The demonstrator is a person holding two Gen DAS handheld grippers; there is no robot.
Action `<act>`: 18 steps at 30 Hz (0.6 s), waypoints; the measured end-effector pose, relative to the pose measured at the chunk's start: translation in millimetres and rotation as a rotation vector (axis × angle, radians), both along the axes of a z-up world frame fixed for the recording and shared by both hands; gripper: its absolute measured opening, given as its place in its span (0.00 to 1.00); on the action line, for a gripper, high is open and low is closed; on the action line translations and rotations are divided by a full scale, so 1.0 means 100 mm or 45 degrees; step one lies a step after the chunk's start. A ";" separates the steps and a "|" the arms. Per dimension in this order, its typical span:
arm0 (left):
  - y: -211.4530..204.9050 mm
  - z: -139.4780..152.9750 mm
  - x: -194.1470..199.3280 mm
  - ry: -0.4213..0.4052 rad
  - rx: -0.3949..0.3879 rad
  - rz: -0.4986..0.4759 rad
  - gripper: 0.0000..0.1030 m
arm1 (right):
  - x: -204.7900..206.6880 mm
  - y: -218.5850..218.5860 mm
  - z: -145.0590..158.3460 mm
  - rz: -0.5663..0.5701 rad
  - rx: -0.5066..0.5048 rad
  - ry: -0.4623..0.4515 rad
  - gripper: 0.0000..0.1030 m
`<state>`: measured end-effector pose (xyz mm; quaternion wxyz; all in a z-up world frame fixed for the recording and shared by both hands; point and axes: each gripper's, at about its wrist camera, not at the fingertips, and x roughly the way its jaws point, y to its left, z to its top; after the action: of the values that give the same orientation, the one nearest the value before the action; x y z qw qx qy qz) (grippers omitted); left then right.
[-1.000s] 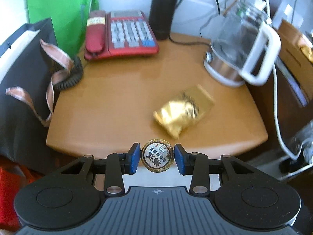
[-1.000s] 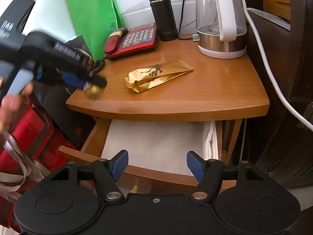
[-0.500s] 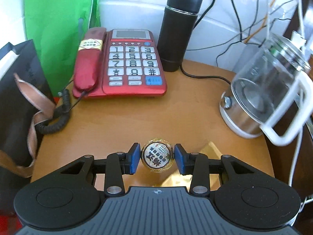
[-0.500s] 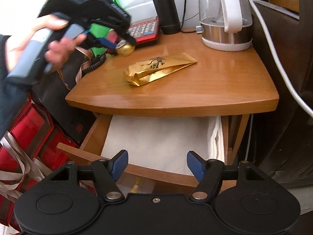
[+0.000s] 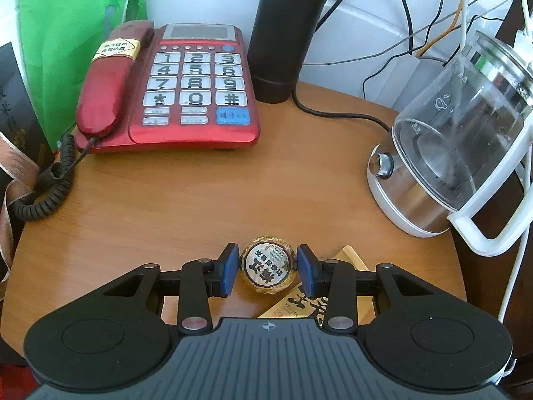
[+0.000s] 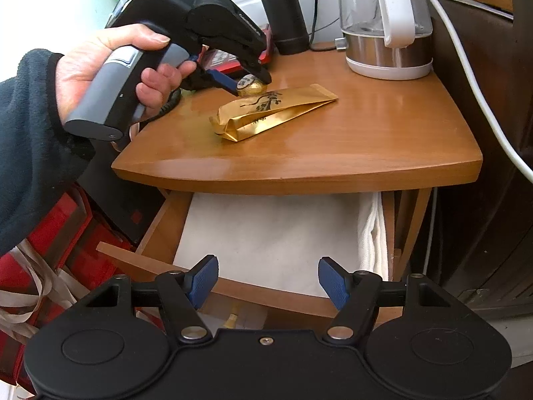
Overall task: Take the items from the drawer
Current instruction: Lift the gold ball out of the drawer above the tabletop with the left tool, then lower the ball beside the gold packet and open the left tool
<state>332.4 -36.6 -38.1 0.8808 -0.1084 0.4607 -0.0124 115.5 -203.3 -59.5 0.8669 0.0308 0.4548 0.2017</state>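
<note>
My left gripper (image 5: pixel 268 270) is shut on a round gold-wrapped tea ball (image 5: pixel 268 268) and holds it low over the wooden tabletop (image 5: pixel 186 200), just left of a gold foil pouch (image 5: pixel 333 300). The right wrist view shows the same gripper (image 6: pixel 251 85), the ball (image 6: pixel 250 86) and the pouch (image 6: pixel 274 111) lying flat. My right gripper (image 6: pixel 268 280) is open and empty, in front of the open drawer (image 6: pixel 160 230), which is lined with a white cloth (image 6: pixel 273 240).
A red telephone (image 5: pixel 166 90), a black flask (image 5: pixel 286 33) and a glass kettle (image 5: pixel 459 153) stand at the back of the table. A coiled phone cord (image 5: pixel 46 186) hangs off the left edge. Dark and red bags (image 6: pixel 66 233) stand left of the drawer.
My left gripper has carried the tea ball from beyond the table's front edge in over the tabletop and down beside the gold pouch. My right gripper has stayed open by the drawer.
</note>
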 end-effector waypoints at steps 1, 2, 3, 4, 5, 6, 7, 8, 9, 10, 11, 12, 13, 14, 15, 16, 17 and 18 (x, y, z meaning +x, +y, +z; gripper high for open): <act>0.00 -0.01 0.00 0.001 0.002 0.000 0.39 | 0.00 0.00 0.00 0.000 -0.001 0.000 0.63; 0.00 -0.01 -0.01 0.002 0.003 0.000 0.39 | 0.00 0.00 0.00 0.001 0.000 0.001 0.63; -0.01 -0.02 -0.01 0.001 0.005 0.002 0.39 | 0.00 0.00 0.00 0.002 0.001 0.001 0.63; 0.00 -0.02 -0.02 0.001 0.008 0.005 0.39 | 0.00 0.00 0.00 0.001 0.002 0.001 0.63; 0.00 -0.02 -0.03 0.001 0.012 0.007 0.39 | 0.00 0.00 0.00 0.000 0.002 0.000 0.63; 0.00 -0.01 -0.03 0.000 0.014 0.006 0.39 | -0.01 0.00 0.00 0.000 0.003 0.000 0.63; 0.00 -0.01 -0.03 0.002 0.014 0.004 0.39 | -0.01 0.00 0.01 0.000 0.003 0.000 0.63; 0.00 -0.01 -0.03 0.004 0.013 0.002 0.39 | -0.01 0.01 0.01 0.000 0.001 -0.002 0.63; 0.00 -0.01 -0.04 0.003 0.010 0.000 0.40 | -0.01 0.01 0.02 0.000 -0.001 -0.004 0.63; 0.01 -0.01 -0.04 0.002 0.006 0.000 0.41 | -0.01 0.01 0.02 0.001 -0.002 -0.006 0.63; 0.01 -0.01 -0.05 0.002 0.011 0.002 0.48 | -0.01 0.01 0.02 0.000 -0.002 -0.007 0.63; 0.01 0.00 -0.06 0.002 0.017 0.005 0.51 | -0.01 0.01 0.02 0.000 -0.003 -0.008 0.63; 0.01 0.00 -0.06 -0.005 0.020 0.006 0.52 | -0.01 0.02 0.02 0.000 -0.003 -0.007 0.63; 0.01 0.00 -0.07 -0.010 0.022 0.004 0.52 | -0.01 0.02 0.02 0.000 -0.004 -0.007 0.63; 0.02 0.01 -0.07 -0.010 0.023 0.002 0.52 | -0.01 0.02 0.02 0.001 -0.005 -0.006 0.63; 0.02 0.01 -0.08 -0.008 0.023 0.002 0.52 | -0.01 0.02 0.02 0.002 -0.005 -0.005 0.63; 0.02 0.01 -0.08 -0.008 0.023 0.002 0.52 | -0.01 0.02 0.02 0.002 -0.005 -0.005 0.63; 0.02 0.01 -0.08 -0.010 0.022 0.001 0.52 | -0.01 0.02 0.02 0.002 -0.006 -0.006 0.63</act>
<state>323.9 -34.2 -36.7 0.8836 -0.1011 0.4571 -0.0085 114.1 -200.9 -57.3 0.8679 0.0279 0.4534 0.2012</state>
